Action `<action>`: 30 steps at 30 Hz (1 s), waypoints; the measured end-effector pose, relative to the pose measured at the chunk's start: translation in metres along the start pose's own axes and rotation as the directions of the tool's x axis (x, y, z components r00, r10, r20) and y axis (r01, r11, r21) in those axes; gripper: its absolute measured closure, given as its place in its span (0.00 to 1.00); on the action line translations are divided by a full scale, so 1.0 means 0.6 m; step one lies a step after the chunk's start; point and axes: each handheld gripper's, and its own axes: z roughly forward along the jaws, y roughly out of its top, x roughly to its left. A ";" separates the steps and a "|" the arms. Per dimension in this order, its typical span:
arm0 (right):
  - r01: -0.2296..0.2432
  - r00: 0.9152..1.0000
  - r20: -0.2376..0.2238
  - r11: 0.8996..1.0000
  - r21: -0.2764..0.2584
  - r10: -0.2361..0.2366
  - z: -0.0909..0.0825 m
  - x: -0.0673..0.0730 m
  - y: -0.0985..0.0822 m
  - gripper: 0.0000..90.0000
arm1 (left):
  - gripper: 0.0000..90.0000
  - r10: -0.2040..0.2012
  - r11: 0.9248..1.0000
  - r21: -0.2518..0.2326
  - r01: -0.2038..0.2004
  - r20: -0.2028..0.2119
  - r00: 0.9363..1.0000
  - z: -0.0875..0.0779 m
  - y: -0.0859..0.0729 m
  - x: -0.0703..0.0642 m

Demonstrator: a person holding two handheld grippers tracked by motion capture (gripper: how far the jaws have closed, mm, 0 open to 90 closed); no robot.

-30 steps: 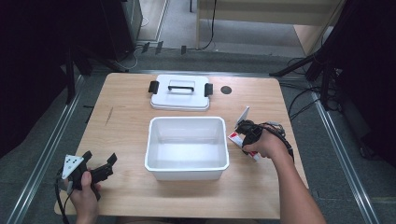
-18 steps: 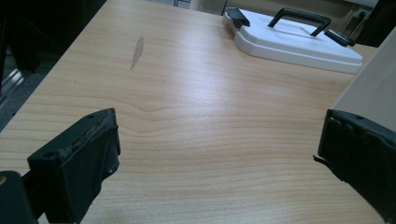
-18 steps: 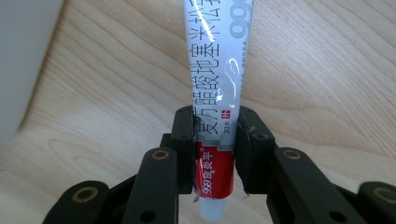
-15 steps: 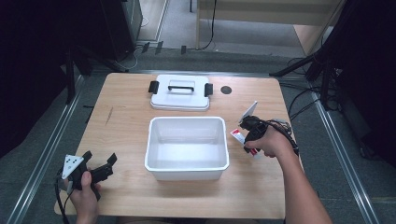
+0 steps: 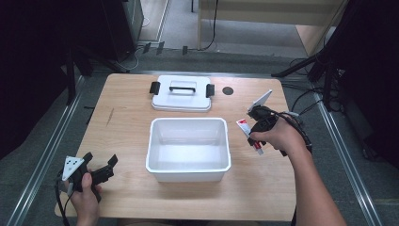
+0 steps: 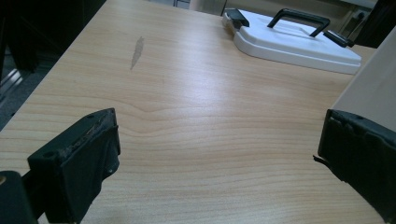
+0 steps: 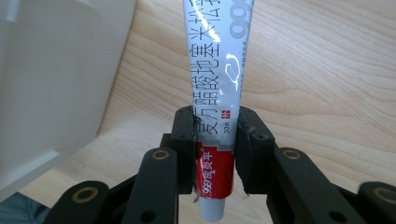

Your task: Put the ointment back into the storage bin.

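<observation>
One silver-and-red ointment tube (image 7: pixel 215 116) with black lettering, clamped in the right claw (image 7: pixel 215 154); left claw (image 6: pixel 219 158) apart.

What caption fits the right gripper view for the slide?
Right gripper clamps a red-and-silver tube above the wooden table, beside the white bin.

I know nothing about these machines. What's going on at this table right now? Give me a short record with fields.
Work in hand: a tube of ointment is held beside a white bin
Right tool: jaws closed on the tube near its cap end, tube off the table
Left tool: jaws wide apart, nothing between them, near the table's front left corner
Bin: open on top, nothing inside
Lid: white with a black handle, lying flat behind the bin
Table: light wood
</observation>
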 end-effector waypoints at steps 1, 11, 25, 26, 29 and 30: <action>-0.002 1.000 0.002 1.000 -0.003 0.002 -0.005 0.001 0.000 0.80 | 0.00 0.000 1.000 0.000 0.000 0.000 1.000 0.000 0.000 0.000; -0.013 1.000 -0.002 0.999 -0.035 0.013 -0.056 0.016 0.005 0.80 | 0.00 -0.003 1.000 0.001 0.003 0.001 1.000 0.000 0.000 0.000; 0.086 0.996 0.005 0.994 -0.061 -0.085 -0.093 0.074 0.022 0.80 | 0.00 -0.005 1.000 0.000 0.005 0.001 1.000 0.001 0.000 0.001; 0.102 0.995 0.002 0.993 -0.063 -0.102 -0.099 0.087 0.026 0.80 | 0.00 -0.005 1.000 0.002 0.005 0.001 1.000 0.000 0.000 0.001; 0.123 0.992 -0.006 0.990 -0.066 -0.124 -0.102 0.101 0.030 0.80 | 0.00 -0.007 1.000 0.001 0.007 0.003 1.000 0.001 0.000 0.001; 0.135 0.991 -0.004 0.989 -0.062 -0.135 -0.103 0.108 0.032 0.80 | 0.00 -0.008 1.000 0.001 0.008 0.004 1.000 0.001 0.000 0.001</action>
